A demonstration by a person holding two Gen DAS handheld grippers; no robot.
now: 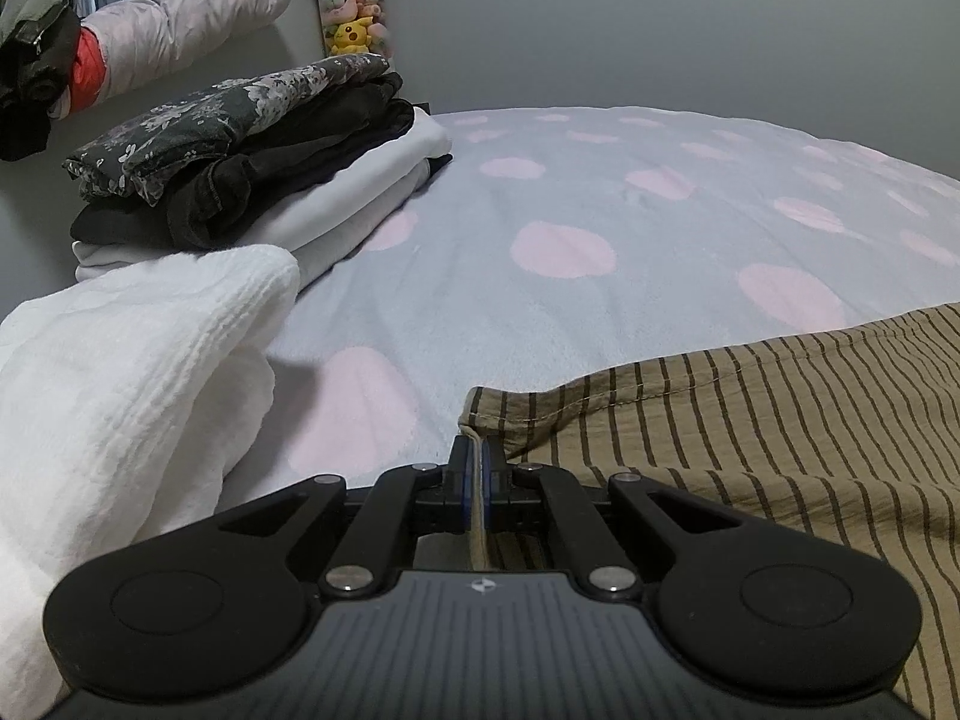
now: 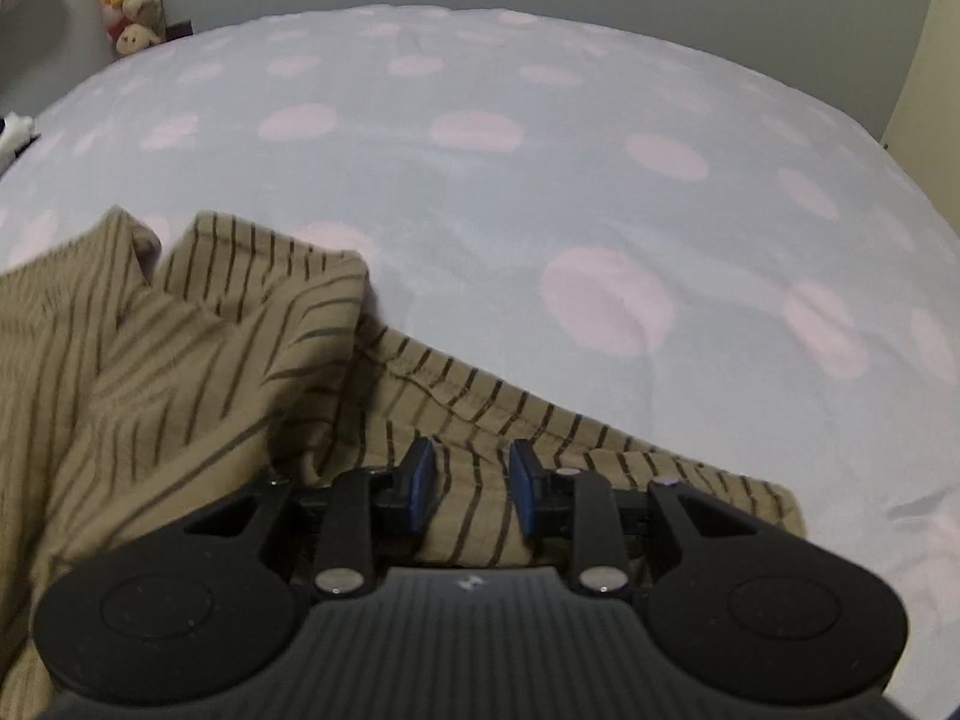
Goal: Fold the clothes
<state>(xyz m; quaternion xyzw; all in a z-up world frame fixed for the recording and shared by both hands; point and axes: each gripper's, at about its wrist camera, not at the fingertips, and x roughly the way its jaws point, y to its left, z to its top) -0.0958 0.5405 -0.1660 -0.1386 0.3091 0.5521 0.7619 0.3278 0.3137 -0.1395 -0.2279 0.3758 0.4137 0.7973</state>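
Observation:
A tan garment with thin dark stripes lies on the bed. My left gripper is shut on the striped garment's edge, which runs pinched between the blue pads near its left corner. In the right wrist view the same garment is bunched and partly folded over itself at the left. My right gripper is open, its blue pads standing either side of a stretch of striped fabric by the garment's right hem, low on the cloth.
The bed has a pale blue cover with pink dots. A stack of folded clothes sits at the far left, with a white textured garment in front of it. Plush toys and a wall stand behind.

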